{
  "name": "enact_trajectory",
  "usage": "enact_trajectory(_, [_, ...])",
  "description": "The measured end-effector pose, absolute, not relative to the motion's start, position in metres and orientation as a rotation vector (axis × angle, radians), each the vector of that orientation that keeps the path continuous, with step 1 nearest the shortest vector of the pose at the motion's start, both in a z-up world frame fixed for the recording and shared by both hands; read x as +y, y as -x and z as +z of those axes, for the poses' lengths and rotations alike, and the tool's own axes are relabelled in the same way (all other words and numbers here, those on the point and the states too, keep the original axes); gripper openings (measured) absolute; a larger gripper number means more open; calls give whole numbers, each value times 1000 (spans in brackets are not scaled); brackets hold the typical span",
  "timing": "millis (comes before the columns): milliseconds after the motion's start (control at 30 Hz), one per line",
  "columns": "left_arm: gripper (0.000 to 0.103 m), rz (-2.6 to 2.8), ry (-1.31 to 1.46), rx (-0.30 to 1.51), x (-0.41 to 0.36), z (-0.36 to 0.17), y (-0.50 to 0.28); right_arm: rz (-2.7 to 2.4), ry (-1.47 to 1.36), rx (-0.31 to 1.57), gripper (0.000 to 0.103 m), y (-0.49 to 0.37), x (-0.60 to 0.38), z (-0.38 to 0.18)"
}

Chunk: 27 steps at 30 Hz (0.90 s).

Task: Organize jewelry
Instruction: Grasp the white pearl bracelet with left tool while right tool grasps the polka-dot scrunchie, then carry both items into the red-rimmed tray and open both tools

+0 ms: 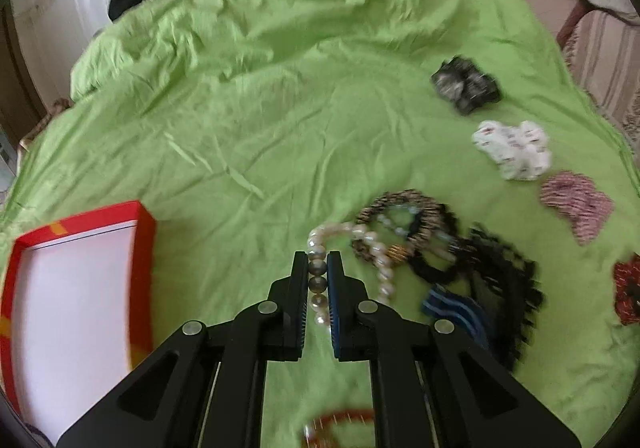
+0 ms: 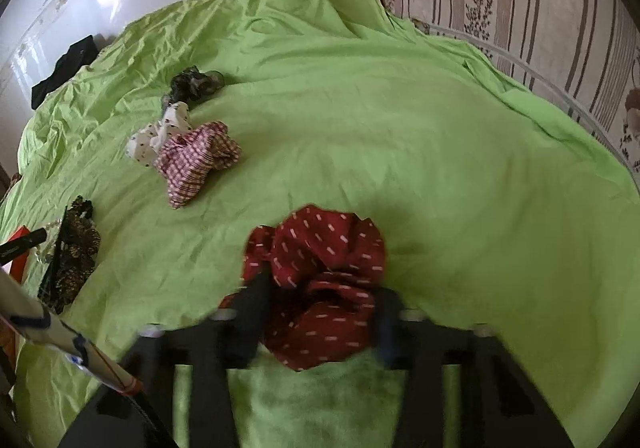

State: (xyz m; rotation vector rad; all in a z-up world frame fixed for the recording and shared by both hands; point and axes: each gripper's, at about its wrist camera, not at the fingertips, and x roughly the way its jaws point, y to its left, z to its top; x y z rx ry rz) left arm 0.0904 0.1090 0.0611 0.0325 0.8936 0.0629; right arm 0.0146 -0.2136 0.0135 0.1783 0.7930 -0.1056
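The left gripper [image 1: 318,268] is closed on a string of pearls [image 1: 344,236], several beads pinched between its pads while the rest of the strand trails forward and right into a tangled heap of bracelets [image 1: 404,226] and dark bands on the green sheet [image 1: 260,108]. Just left of that gripper lies an open red box [image 1: 146,232], its white inside bare as far as can be seen. The right gripper [image 2: 320,308] straddles a red scrunchie [image 2: 320,268], one finger on each side; the blur hides whether the pads actually press it, so its grip cannot be told. Farther off lie a checked scrunchie [image 2: 196,160], a white one [image 1: 512,148] and a dark one [image 1: 466,84], each apart on the sheet. The step in hand looks like lifting the pearls clear of the heap to carry them to the box. The next move likely calls for a slow upward pull, since the strand may drag the bracelets along, then a swing left over the box rim.
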Motion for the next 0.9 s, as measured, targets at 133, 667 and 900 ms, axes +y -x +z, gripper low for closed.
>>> enact_trajectory(133, [9, 28, -21, 847, 103, 91, -55, -89, -192, 768, 16, 0, -210, 29])
enact_trajectory(667, [9, -60, 135, 657, 148, 201, 86, 68, -139, 654, 14, 78, -161, 111])
enact_trajectory(900, [9, 65, 150, 646, 200, 199, 103, 216, -73, 685, 14, 91, -91, 129])
